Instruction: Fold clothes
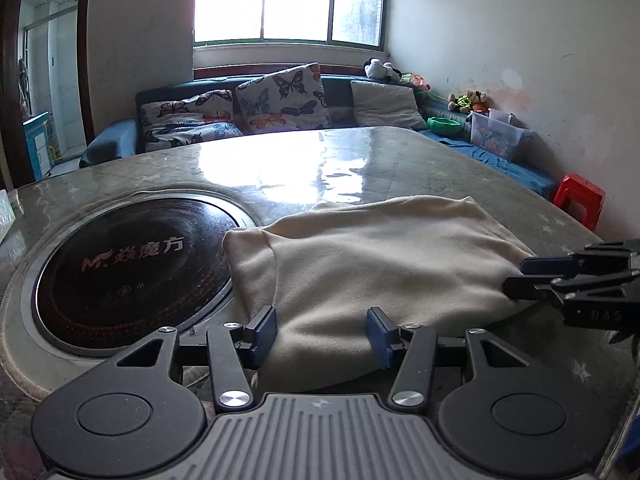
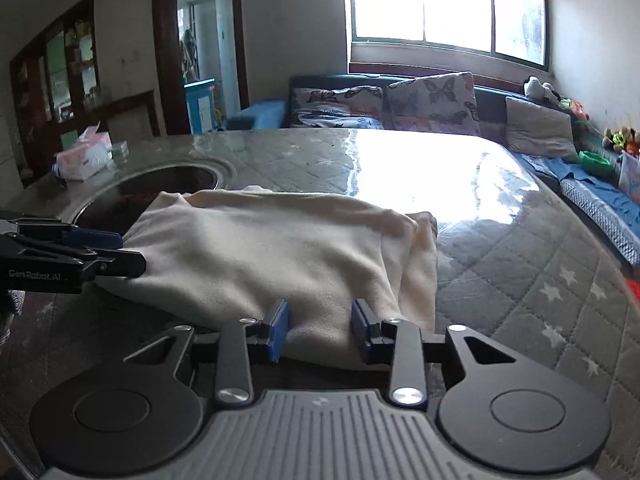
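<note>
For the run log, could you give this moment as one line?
left gripper: open at garment edge | right gripper: open at edge

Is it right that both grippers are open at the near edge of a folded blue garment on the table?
The colour is wrong: the garment is cream, as both wrist views show. The left gripper and right gripper are open at its near edge on the table.

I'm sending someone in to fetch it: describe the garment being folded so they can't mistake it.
Find the big table with the quilted, star-patterned cover in front of the sofa. Beside the round black cooktop set into it lies the cream garment, partly folded into a soft bundle. It is the only cloth item on the table, plain and unpatterned.
</note>
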`<action>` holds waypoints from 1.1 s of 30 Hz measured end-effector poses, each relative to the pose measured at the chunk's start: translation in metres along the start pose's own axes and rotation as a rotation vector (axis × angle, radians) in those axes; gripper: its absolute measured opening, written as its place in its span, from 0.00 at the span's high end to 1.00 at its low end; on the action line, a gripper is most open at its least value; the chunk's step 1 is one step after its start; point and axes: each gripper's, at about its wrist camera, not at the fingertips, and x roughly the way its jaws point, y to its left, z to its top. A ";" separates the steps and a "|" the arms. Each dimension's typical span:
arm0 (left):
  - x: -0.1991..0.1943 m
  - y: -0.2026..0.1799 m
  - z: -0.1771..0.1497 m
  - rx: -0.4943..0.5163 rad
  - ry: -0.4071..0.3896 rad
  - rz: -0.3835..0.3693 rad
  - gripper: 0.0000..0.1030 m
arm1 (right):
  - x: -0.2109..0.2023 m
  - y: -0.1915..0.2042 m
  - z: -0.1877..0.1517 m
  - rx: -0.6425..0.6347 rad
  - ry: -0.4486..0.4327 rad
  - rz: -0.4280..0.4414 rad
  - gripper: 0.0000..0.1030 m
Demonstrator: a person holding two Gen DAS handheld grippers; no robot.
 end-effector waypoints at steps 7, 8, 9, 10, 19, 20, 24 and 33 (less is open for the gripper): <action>-0.006 0.015 0.000 -0.071 0.004 0.028 0.48 | -0.004 0.014 0.017 -0.069 -0.001 0.051 0.67; -0.005 0.018 -0.002 -0.081 0.011 0.036 0.48 | -0.004 0.018 0.019 -0.085 0.001 0.061 0.67; -0.005 0.020 -0.003 -0.091 0.016 0.041 0.48 | -0.003 0.021 0.021 -0.103 0.004 0.072 0.67; -0.006 0.022 -0.004 -0.102 0.017 0.040 0.48 | -0.003 0.025 0.023 -0.118 0.005 0.083 0.67; -0.015 0.041 -0.013 -0.198 0.024 0.028 0.47 | 0.005 0.066 0.039 -0.257 0.001 0.183 0.67; -0.015 0.042 -0.013 -0.205 0.027 0.027 0.47 | 0.006 0.069 0.040 -0.270 0.002 0.193 0.67; -0.014 0.045 -0.016 -0.213 0.033 0.030 0.47 | 0.010 0.085 0.043 -0.317 0.004 0.228 0.67; -0.033 0.063 -0.007 -0.228 -0.005 0.047 0.48 | 0.016 0.118 0.045 -0.456 0.019 0.298 0.67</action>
